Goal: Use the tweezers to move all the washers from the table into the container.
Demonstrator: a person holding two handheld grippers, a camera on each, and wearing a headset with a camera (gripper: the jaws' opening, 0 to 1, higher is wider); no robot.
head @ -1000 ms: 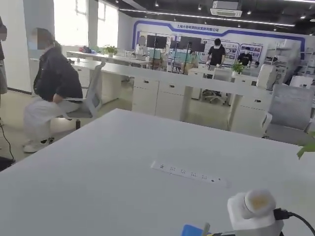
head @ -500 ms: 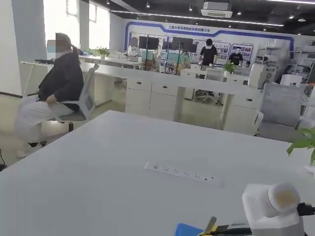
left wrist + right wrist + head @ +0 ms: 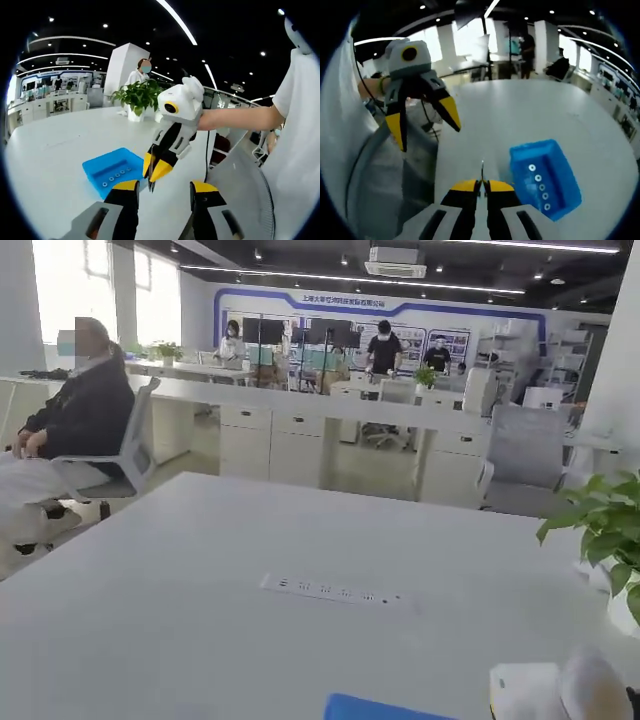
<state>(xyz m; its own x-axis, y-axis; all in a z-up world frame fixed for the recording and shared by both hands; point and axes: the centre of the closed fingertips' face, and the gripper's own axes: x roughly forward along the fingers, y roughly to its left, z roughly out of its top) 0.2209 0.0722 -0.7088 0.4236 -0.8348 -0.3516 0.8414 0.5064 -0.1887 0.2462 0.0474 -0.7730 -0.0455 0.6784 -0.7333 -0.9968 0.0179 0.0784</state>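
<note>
Head view has swung right vs a sec ago. That's the camera moving, not the things. Power strip point(image 3: 330, 590) now sits further left in frame, plant point(image 3: 600, 525) leaves have come in at the right, and the seated person point(image 3: 85, 410) is pushed toward the left edge. Head is up, looking across the room, w/ just a blue corner of the container point(image 3: 385, 708) at the bottom edge. Nothing on the bench point(image 3: 200, 630) itself seems to have shifted.

Right gripper point(image 3: 482, 184): jaws pinched narrow on the tweezers point(image 3: 482, 171). These stick out fwd w/ tips over bare bench just beside the container, not over it. Tips look empty, tho too fine to be sure.

Left gripper point(image 3: 165, 189): jaws wide, holding nothing, raised off the bench & facing the right one.

Washers point(image 3: 541, 186): five in a row inside the container, lying flat on its floor. Bench around it is bare as far as both gripper views reach.

Read: w/ eyes off the work, tweezers clear of the container & five washers in, the transfer looks done or v. nearly so. Can't vouch for bench areas outside the views, so a last scan for strays is prob the only thing left.
</note>
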